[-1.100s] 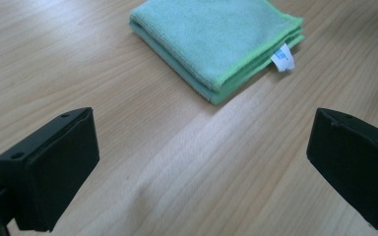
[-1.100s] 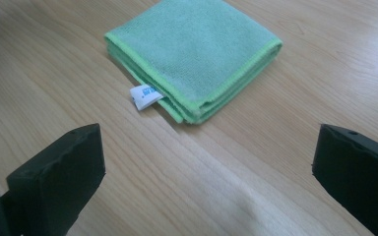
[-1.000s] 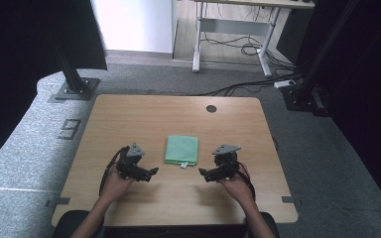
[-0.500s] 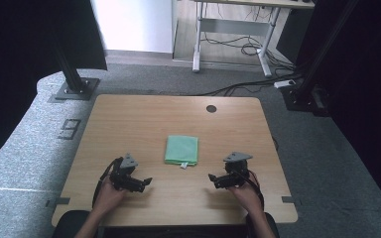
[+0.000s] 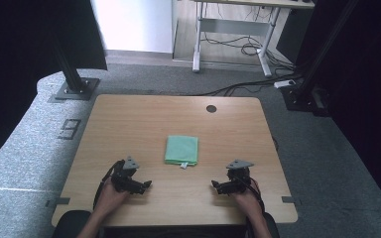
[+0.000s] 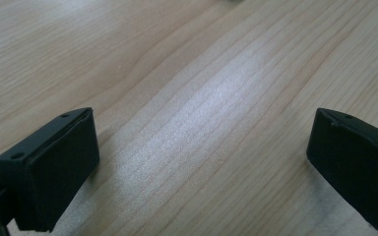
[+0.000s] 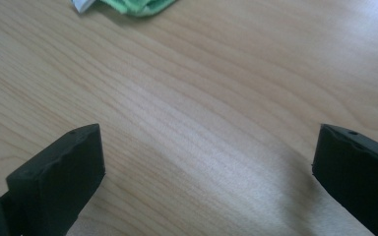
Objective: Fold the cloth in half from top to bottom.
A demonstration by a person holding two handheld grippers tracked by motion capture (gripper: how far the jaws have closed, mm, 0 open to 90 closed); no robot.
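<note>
Left hand-held gripper (image 5: 141, 185), black with a grey three-cornered plate on top, low over the near left part of the light wooden desk (image 5: 144, 124), gripped by the person's left hand (image 5: 110, 197) coming in from the bottom edge. Jaws wide apart in the left gripper view (image 6: 197, 162), with nothing but bare wood grain between them. Pointed toward the middle of the desk, tips aimed to the right in the high view.

Right hand-held gripper (image 5: 218, 186), same black build and grey plate, low over the near right part of the desk, held by the person's right hand (image 5: 244, 198). Jaws likewise spread wide in the right gripper view (image 7: 206, 162), empty, bare wood between them. Tips aimed leftward, facing the other hand-held gripper, well apart from it.

Between and a little beyond the two, a folded green cloth (image 5: 182, 149), roughly square, lying flat near the middle of the desk, with a small white tag (image 5: 183, 165) poking out at its near edge. Touched by neither hand-held gripper. Seen again at the top edge of the right gripper view (image 7: 138, 6), a green corner with the white tag beside it.

Farther back on the desk, a round dark cable hole (image 5: 211, 108) near the far edge. Around the desk, grey carpeted floor (image 5: 34, 148); beyond it, black stand posts on base plates (image 5: 74, 87) and a white-legged table (image 5: 233, 29) with cables lying beneath.
</note>
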